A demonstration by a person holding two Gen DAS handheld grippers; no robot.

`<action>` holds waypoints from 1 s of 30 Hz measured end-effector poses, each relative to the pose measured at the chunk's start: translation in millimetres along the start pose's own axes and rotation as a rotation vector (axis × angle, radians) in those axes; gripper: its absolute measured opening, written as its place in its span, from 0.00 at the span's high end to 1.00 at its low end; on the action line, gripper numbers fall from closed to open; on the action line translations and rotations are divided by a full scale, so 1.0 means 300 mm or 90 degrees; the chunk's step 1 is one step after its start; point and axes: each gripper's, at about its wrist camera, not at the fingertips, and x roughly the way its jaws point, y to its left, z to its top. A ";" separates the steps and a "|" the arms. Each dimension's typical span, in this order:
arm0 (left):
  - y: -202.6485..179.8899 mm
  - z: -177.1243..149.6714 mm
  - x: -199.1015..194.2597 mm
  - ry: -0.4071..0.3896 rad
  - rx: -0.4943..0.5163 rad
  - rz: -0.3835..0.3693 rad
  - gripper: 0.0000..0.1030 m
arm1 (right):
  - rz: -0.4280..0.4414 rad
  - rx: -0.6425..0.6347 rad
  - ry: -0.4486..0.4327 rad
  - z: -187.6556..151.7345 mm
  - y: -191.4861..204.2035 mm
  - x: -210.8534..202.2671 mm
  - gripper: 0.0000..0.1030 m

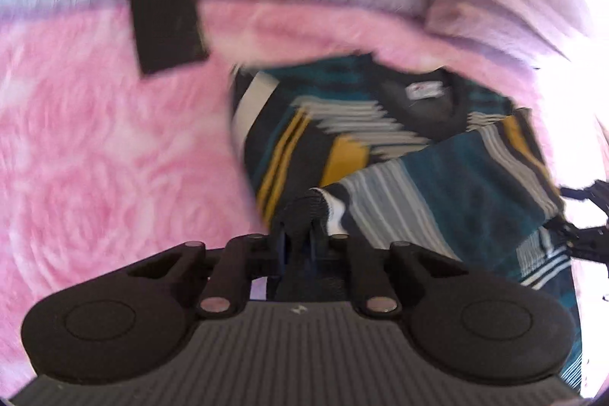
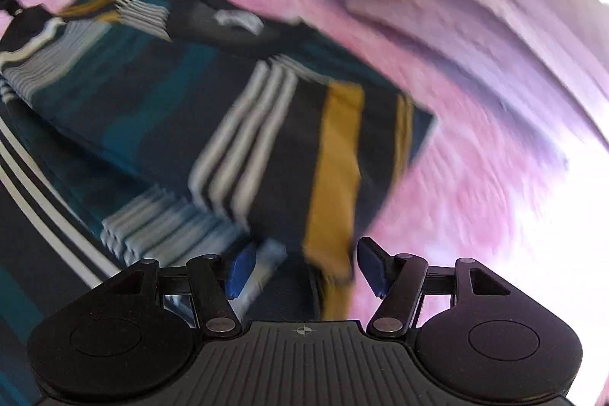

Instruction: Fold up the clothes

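Left gripper (image 1: 300, 234) pinches the shirt (image 1: 399, 155) edge on the pink blanket (image 1: 95, 139). Right gripper (image 2: 302, 263), jaws spread, straddles the opposite sleeve hem, unpinched; shirt extends ahead of both.

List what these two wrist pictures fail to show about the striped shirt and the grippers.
- Striped shirt, right wrist view: motion blur smears its stripes; the frame edge cuts its lower left.
- Collar label, left wrist view: too small and blurred to read.
- Left gripper: cloth covers its fingers' tips.
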 end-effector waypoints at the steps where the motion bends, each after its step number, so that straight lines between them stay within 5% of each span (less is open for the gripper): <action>1: -0.022 0.010 -0.022 -0.013 0.009 -0.006 0.94 | 0.000 -0.011 -0.019 0.005 0.004 -0.005 0.39; 3: -0.060 0.033 -0.057 -0.036 0.022 -0.021 0.95 | -0.005 -0.033 -0.040 0.019 0.011 -0.004 0.40; 6: -0.116 0.064 -0.058 -0.054 0.056 -0.034 0.95 | -0.043 -0.061 -0.040 0.016 -0.014 0.023 0.75; 8: -0.149 0.075 -0.015 -0.043 0.079 -0.037 0.94 | -0.115 -0.042 -0.044 -0.020 -0.061 0.018 0.75; 11: -0.181 0.073 0.074 -0.013 0.100 -0.042 0.94 | -0.139 0.015 -0.001 -0.094 -0.134 0.028 0.75; 16: -0.187 0.053 0.128 0.015 0.124 0.004 0.94 | -0.086 0.002 -0.004 -0.139 -0.129 0.006 0.75; 23: -0.131 0.026 0.117 0.031 0.099 0.027 0.93 | -0.078 0.028 0.007 -0.123 -0.092 -0.007 0.74; 26: -0.112 0.009 0.150 0.064 0.091 0.036 0.84 | -0.075 0.044 0.020 -0.109 -0.069 -0.012 0.74; 30: -0.088 -0.006 0.076 0.022 0.073 0.066 0.78 | -0.069 0.074 0.020 -0.092 -0.049 -0.049 0.72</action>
